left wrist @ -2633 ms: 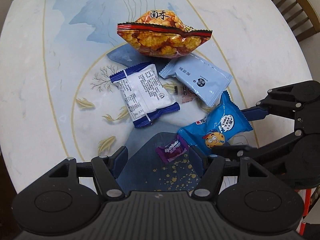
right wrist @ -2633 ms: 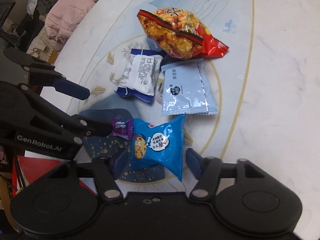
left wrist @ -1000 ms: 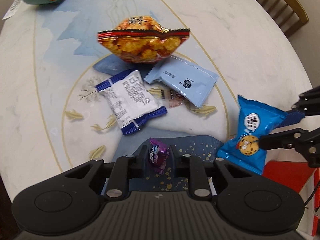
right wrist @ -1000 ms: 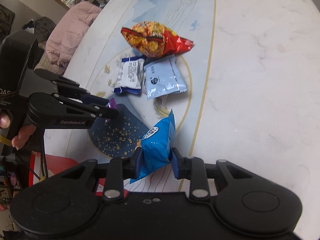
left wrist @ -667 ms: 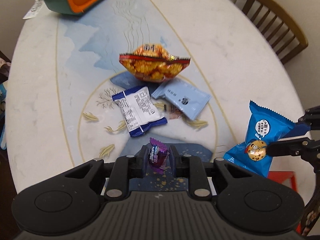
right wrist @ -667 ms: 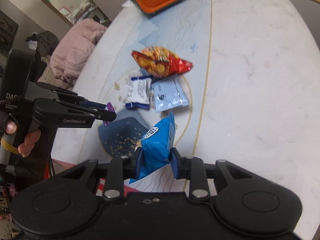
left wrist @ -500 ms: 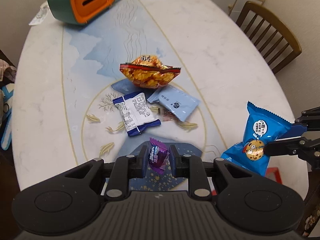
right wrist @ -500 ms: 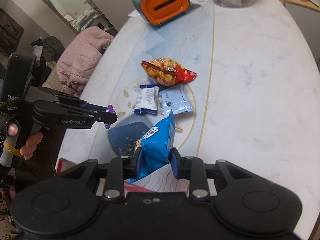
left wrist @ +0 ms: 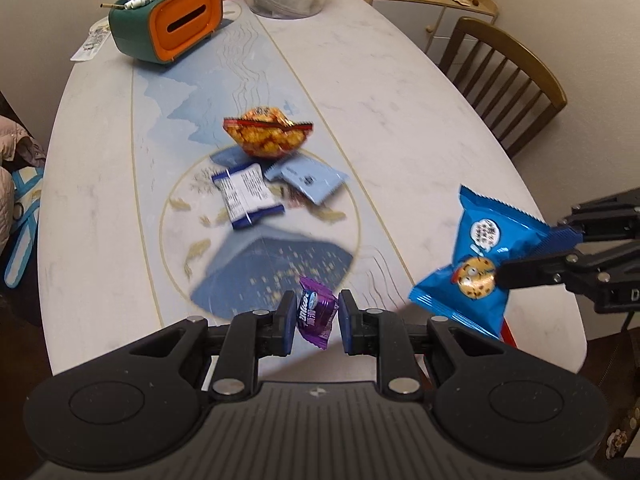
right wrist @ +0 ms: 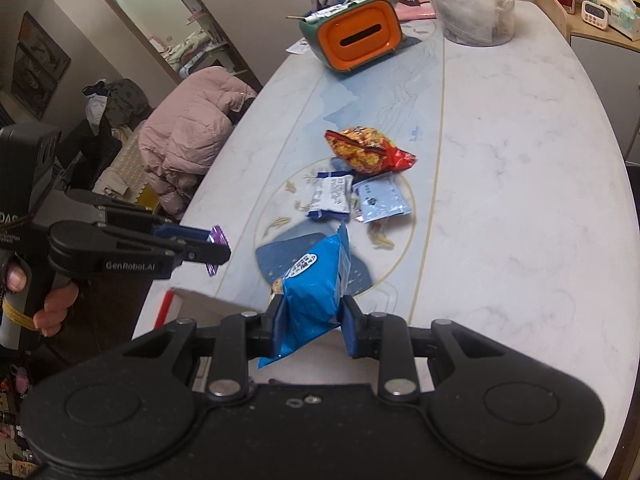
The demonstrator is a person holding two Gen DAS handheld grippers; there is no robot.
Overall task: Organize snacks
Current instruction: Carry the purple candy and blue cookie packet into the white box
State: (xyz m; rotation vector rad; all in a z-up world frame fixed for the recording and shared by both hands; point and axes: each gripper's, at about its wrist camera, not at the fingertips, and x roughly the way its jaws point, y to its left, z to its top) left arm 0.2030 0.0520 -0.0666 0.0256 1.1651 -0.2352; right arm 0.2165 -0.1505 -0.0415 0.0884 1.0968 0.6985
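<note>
Purple candy [left wrist: 315, 317] between left hand-held gripper [left wrist: 315, 322] pads (pinched)

Your right tongs [right wrist: 312, 326] are clamped on the blue cookie packet [right wrist: 314, 288] up off the counter [right wrist: 520, 200], your left tongs [right wrist: 218, 246] are pinching a purple candy [right wrist: 216, 240] off to the side, and three snack packs are sitting mid-counter past them.

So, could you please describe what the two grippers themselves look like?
Both are matte black plastic with silver pivot screws and blue finger pads. The left gripper carries white "GenRobot.AI" lettering on its side and a pistol-style handle. The right gripper looks identical.
</note>
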